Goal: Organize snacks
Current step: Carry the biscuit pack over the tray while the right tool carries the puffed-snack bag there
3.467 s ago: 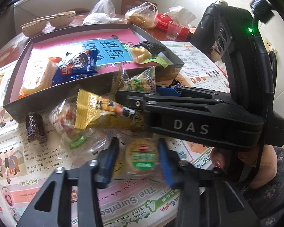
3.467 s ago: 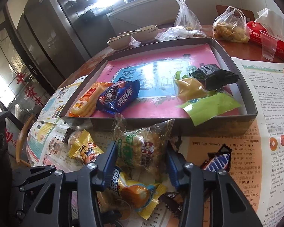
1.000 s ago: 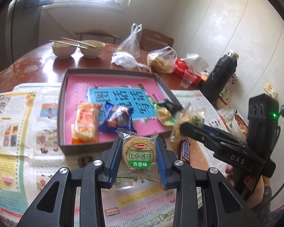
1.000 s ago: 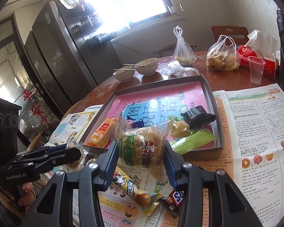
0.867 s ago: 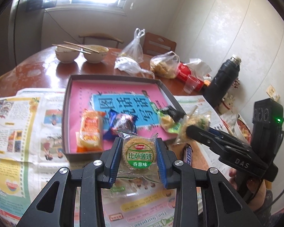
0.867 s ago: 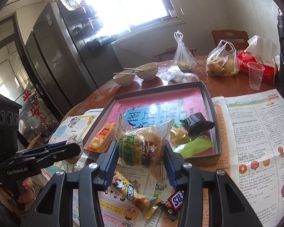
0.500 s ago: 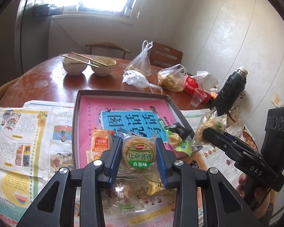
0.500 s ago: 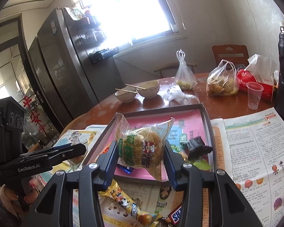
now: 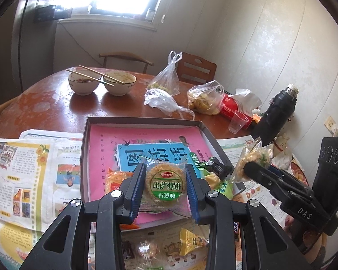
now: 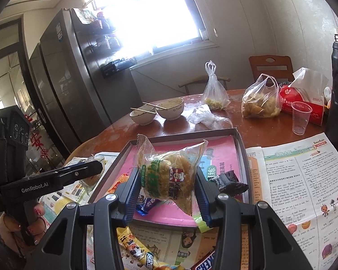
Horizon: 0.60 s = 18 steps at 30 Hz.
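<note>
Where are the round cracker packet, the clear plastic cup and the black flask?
round cracker packet (image 9: 165,183), left wrist view, on its green label.
clear plastic cup (image 10: 300,118), right wrist view, on its side wall.
black flask (image 9: 279,112), left wrist view, on its body.

Home kitchen: refrigerator (image 10: 63,85), used bowls (image 9: 101,85) on dining table (image 9: 45,103).

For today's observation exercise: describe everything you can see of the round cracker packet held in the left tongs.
The round cracker packet is a flat golden disc sealed in clear, crinkly plastic, with a round green and white label printed in Chinese characters and a small red logo. It is held upright, label towards the camera, clamped at both sides by the blue pads of the left tongs. It hangs in the air in front of the pink-lined tray; only the pads touch it.
</note>
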Available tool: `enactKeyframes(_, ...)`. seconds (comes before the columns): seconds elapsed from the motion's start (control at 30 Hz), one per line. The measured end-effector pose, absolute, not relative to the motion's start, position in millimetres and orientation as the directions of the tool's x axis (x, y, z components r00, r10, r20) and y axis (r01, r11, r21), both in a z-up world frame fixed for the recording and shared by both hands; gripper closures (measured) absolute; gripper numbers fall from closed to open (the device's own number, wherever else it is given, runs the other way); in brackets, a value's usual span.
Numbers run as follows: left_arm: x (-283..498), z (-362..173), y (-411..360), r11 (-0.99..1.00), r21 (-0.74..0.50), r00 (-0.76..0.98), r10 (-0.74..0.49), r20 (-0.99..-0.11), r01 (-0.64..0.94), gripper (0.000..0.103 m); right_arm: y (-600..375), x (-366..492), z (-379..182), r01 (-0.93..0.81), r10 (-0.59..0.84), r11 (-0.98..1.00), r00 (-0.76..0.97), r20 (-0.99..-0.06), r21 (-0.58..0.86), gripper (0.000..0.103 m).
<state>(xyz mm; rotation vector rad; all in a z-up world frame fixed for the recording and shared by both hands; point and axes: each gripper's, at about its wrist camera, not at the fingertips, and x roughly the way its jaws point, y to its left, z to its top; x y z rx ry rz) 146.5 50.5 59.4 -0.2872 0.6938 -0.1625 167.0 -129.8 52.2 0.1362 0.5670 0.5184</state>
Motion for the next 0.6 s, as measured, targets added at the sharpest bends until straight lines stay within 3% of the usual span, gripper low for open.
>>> enactKeyframes(0.6,173.4,25.7,40.7,0.95,-0.301,0.711,-0.268,-0.65,0.084,0.067,-127.1,185.4,45.2,-0.369,0.448,0.894,0.736,-0.507,0.255,0.057)
